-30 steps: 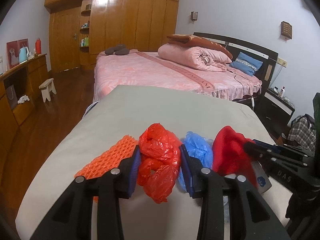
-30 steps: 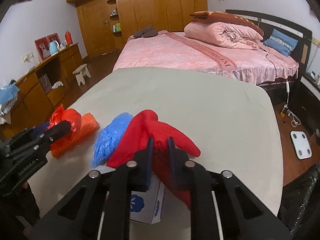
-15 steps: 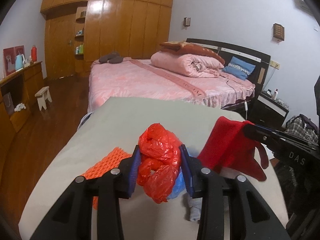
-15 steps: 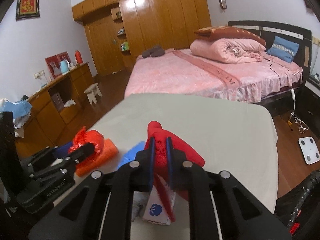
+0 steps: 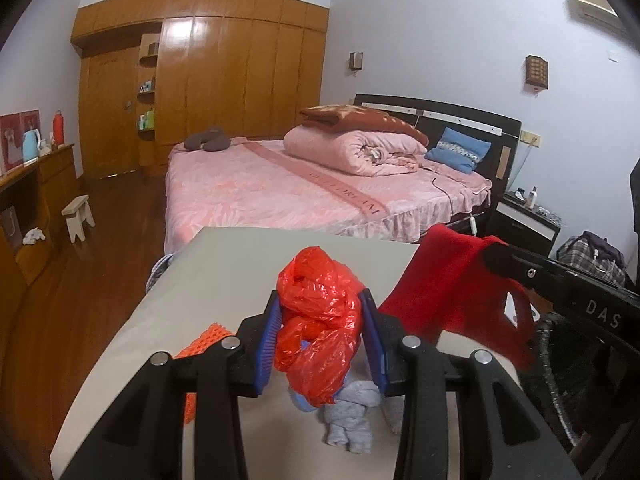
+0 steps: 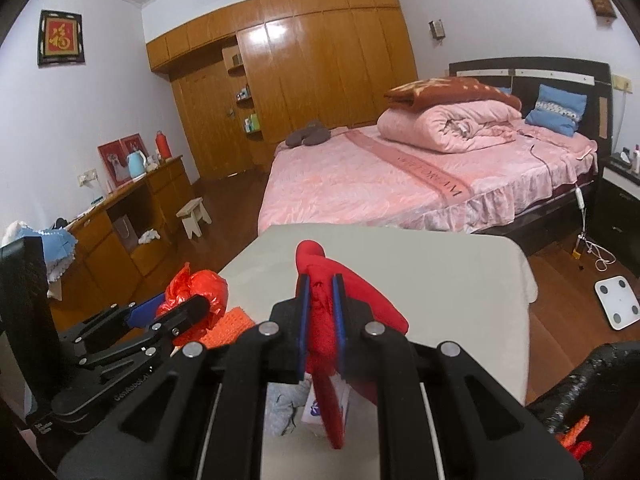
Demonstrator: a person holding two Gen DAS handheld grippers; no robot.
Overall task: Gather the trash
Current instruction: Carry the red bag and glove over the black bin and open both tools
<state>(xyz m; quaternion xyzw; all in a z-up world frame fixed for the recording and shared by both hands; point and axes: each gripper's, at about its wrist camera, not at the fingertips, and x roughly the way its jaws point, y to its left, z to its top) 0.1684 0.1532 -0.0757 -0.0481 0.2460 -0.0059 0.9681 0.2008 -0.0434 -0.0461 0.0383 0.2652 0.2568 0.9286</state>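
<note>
My left gripper (image 5: 320, 320) is shut on a crumpled red plastic bag (image 5: 316, 320), held up above the beige table (image 5: 224, 272). My right gripper (image 6: 320, 300) is shut on a red cloth (image 6: 320, 316) that hangs down from its blue pads. In the left wrist view that red cloth (image 5: 452, 292) dangles at the right, and in the right wrist view the red plastic bag (image 6: 200, 292) shows at the left. An orange mesh piece (image 5: 200, 344), a grey rag (image 5: 352, 420) and a white packet (image 6: 320, 404) lie on the table below.
A pink bed (image 5: 304, 188) with a rolled quilt stands beyond the table. A wooden wardrobe (image 5: 224, 80) fills the back wall. A desk (image 6: 132, 208) and a small stool (image 6: 194, 216) sit at the left. A white scale (image 6: 616, 300) lies on the floor at the right.
Both grippers have risen with their loads: the red bag and the red cloth have come up off the table. The blue plastic bag has dropped out of sight, and a grey rag now shows.
</note>
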